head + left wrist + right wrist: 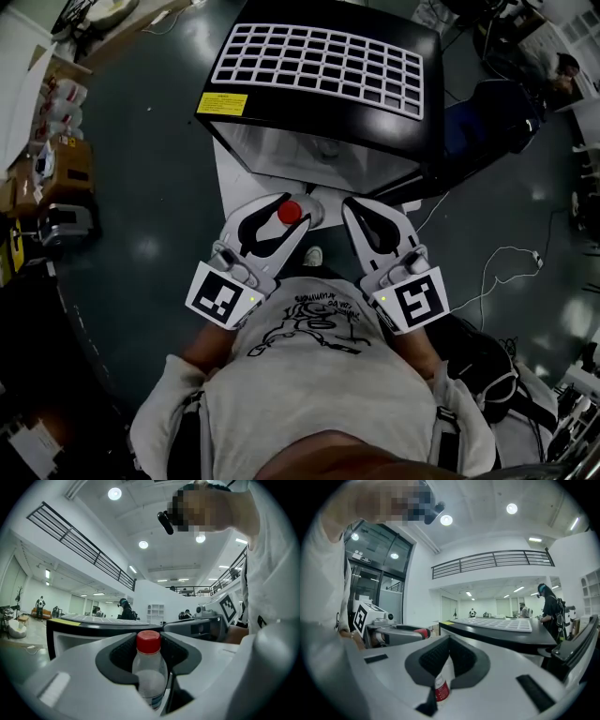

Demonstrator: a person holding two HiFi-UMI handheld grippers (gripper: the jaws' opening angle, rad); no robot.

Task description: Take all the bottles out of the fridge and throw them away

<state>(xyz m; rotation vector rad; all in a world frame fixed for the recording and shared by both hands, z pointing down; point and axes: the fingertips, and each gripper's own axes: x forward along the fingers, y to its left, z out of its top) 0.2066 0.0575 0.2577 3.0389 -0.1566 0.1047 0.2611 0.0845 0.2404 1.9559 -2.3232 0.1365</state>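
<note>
Both hands are held out level in front of the chest, side by side, pointing at the fridge [323, 64]. The left tongs [294, 217] are clenched on a clear bottle [289, 212]. The pads grip it just under its red cap, and it stands upright between the jaws, outside the fridge and in front of its open front. The right tongs [354, 208] are clenched with the tips together and nothing gripped. Through the gap behind those tips, the right gripper view shows a small white thing with a red label [442, 687]; where it rests I cannot tell. A marker cube sits at the back of each gripper, the left cube [220, 295] and right cube [418, 300] close to the person's pale shirt [319, 394].

The fridge is black with a white grid on top and a yellow sticker [222, 102] at its near left corner. Its pale inside is open toward the tongs. It stands on a dark, glossy floor [141, 187].

The room is a tall white hall with round ceiling lights and a railed gallery [79, 543] along the wall. Cardboard boxes [52, 169] line the floor on the left, a white cable [497, 272] trails on the right, and a person in dark clothes [548, 604] stands at the far side of the fridge.
</note>
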